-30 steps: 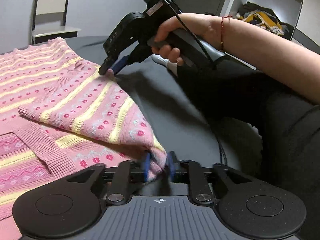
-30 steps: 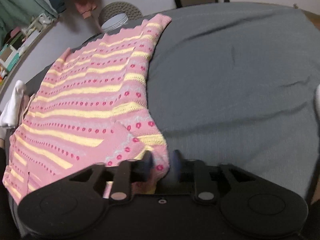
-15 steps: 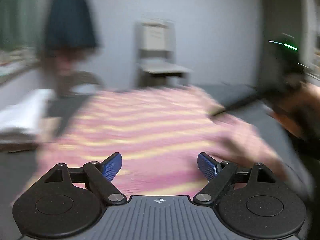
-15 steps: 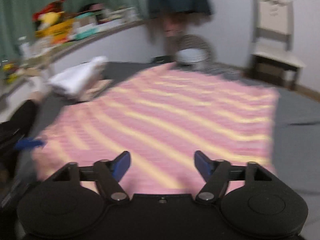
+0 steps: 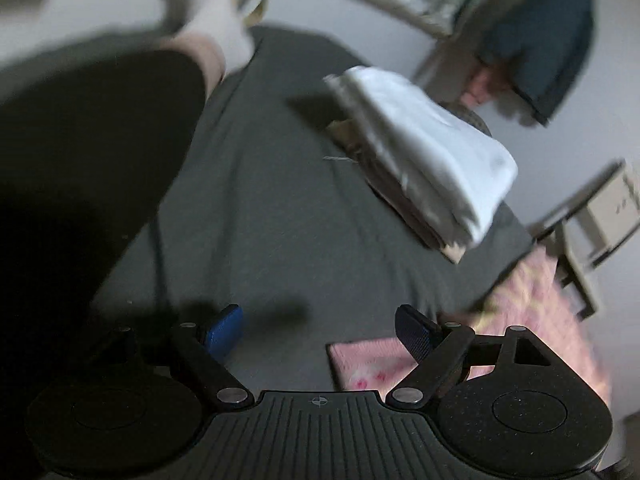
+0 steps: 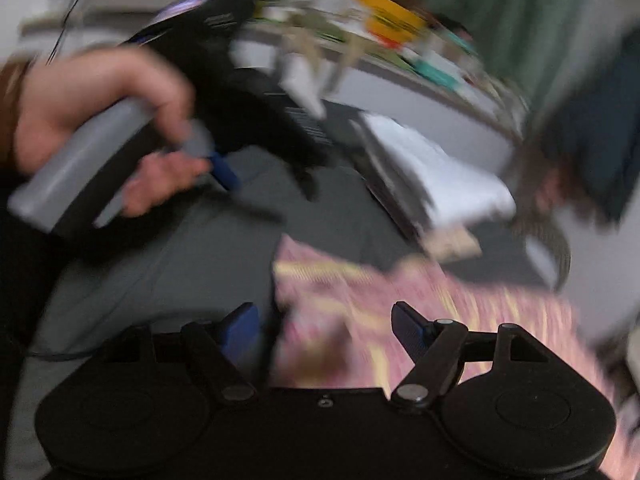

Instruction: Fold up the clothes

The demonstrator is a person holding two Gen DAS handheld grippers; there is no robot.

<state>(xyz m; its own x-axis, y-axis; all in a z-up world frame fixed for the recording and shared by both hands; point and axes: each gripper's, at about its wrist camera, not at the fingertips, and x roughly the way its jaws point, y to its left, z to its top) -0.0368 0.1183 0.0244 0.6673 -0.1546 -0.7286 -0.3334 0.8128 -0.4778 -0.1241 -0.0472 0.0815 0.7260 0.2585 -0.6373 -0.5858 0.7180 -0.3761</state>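
Both grippers have let go of the pink sweater [image 6: 420, 308]: left gripper [image 5: 320, 330] and right gripper [image 6: 324, 330] now hang with fingers spread, empty, above the grey bed [image 5: 260, 208], sweater lying beside its white folded pile [image 5: 424, 148].

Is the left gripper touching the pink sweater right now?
Cannot tell. In the left wrist view the left gripper is open and empty, but its right finger overlaps the pink sweater and blur hides any gap.

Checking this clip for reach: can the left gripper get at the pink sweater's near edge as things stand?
Probably yes. The left gripper is open with nothing between its fingers, and the pink sweater has an edge lying on the grey bed just beside its right finger, with nothing between. Blur hides the details.
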